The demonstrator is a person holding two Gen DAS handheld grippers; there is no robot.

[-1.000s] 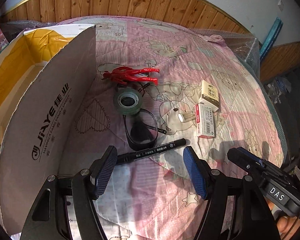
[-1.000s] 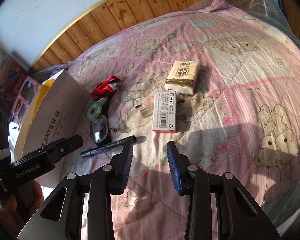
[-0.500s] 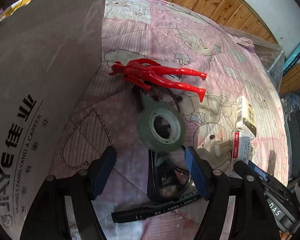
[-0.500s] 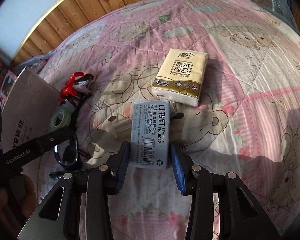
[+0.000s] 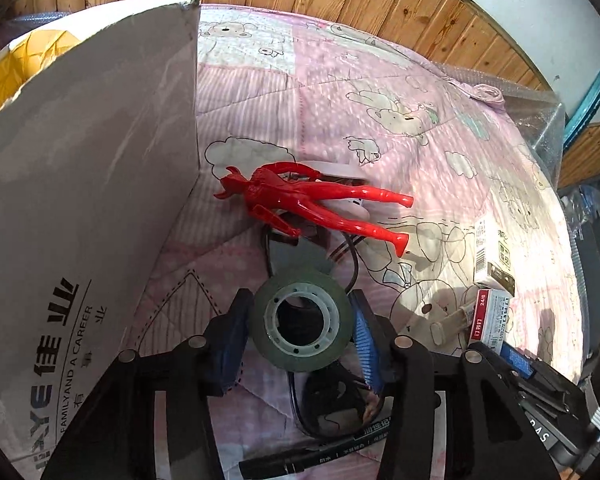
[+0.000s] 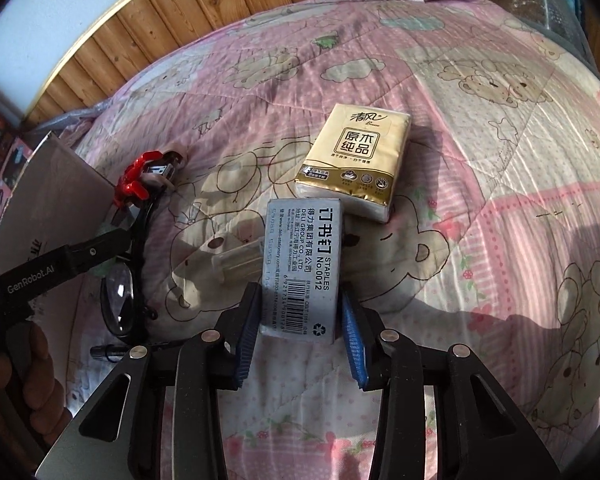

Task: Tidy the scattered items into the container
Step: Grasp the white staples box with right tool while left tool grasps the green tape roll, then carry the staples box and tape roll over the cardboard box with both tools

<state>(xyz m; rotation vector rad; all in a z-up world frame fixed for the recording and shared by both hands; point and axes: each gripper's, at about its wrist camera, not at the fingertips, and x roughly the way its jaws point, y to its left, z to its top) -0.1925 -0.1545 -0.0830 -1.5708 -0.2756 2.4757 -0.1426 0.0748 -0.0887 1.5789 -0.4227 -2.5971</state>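
Both grabs are lined up at once here. My left gripper (image 5: pixel 298 334) has its jaws around the tape roll (image 5: pixel 300 326) at lower centre of the left view, pads hugging both sides. I can't tell if they're actually pinching yet. The roll sits partly on the safety glasses (image 5: pixel 332 400), with a black marker (image 5: pixel 316 454) along the bottom edge, so I'd squeeze across the full width and lift straight up to avoid dragging the glasses.

In the right view my right gripper (image 6: pixel 300 330) straddles the near end of the staple box (image 6: pixel 302 268). The left pad looks to be touching, the right shows a sliver of gap, so call it nearly closed, not gripping for sure. I'd push a touch further forward before closing, since holding just the end might let it tip.

Further up: the tissue pack (image 6: pixel 356 164) just beyond the staples, and the red figure (image 5: pixel 308 198) mid-frame in the left view. The cardboard box (image 5: pixel 80 208) fills the left side there, so it's a short carry.
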